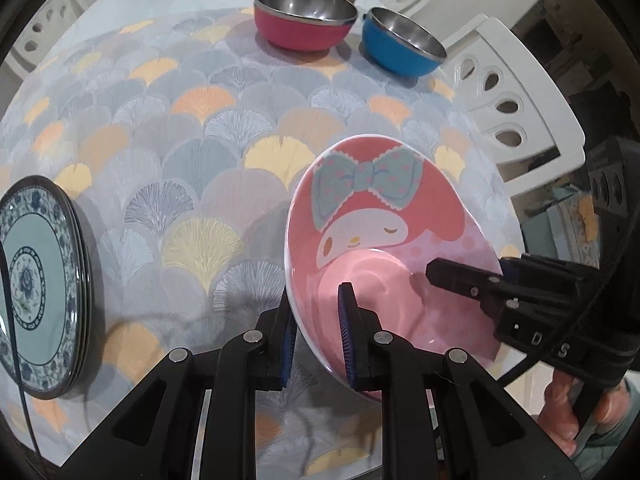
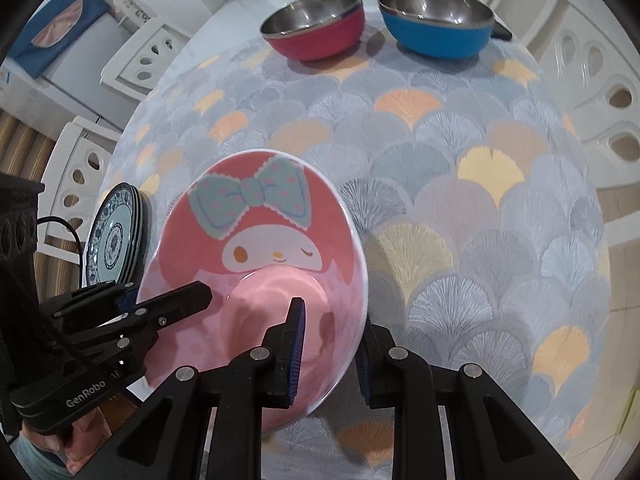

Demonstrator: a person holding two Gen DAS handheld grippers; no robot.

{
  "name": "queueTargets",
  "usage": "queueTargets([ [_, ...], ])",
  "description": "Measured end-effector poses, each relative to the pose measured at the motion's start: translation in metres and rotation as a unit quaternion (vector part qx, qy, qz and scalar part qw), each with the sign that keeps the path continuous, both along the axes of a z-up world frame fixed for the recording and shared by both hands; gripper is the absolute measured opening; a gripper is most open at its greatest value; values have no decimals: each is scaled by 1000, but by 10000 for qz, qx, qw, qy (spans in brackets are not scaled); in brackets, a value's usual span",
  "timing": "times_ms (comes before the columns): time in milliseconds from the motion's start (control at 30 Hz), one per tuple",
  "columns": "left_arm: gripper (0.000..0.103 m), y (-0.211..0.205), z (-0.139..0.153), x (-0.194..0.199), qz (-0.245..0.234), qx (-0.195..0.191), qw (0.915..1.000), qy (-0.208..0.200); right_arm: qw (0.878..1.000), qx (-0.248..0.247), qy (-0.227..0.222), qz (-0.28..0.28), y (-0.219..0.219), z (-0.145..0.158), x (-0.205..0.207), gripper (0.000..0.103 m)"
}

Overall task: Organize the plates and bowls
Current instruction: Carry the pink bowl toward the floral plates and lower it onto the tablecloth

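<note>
A pink cartoon bowl (image 1: 384, 224) with a bow-wearing rabbit face sits near the table's front edge; it also shows in the right wrist view (image 2: 256, 248). My left gripper (image 1: 318, 336) straddles its left rim, one finger inside and one outside. My right gripper (image 2: 330, 344) straddles its right rim the same way; it also shows in the left wrist view (image 1: 472, 280). A stack of blue-patterned plates (image 1: 40, 280) lies at the left, also in the right wrist view (image 2: 114, 236). A red steel bowl (image 1: 304, 20) and a blue steel bowl (image 1: 404, 44) stand at the far side.
The round table (image 1: 180, 140) has a fan-patterned cloth. White chairs (image 1: 516, 108) ring the table. A cable (image 1: 16, 340) crosses the plates in the left wrist view.
</note>
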State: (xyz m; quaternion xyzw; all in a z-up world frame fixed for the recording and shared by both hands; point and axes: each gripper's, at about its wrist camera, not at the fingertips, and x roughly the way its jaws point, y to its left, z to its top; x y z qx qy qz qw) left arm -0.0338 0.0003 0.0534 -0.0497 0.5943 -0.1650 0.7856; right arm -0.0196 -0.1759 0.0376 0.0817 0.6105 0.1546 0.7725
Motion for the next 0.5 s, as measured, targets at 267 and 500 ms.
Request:
queueTargets([
  [267, 16, 15, 10, 2, 24, 30, 10000, -11, 9998, -21, -108, -168, -15, 11, -3, 22],
  [500, 18, 25, 39, 18, 136, -5, 9992, -369, 9974, 337, -253, -576, -44, 40, 0, 23],
])
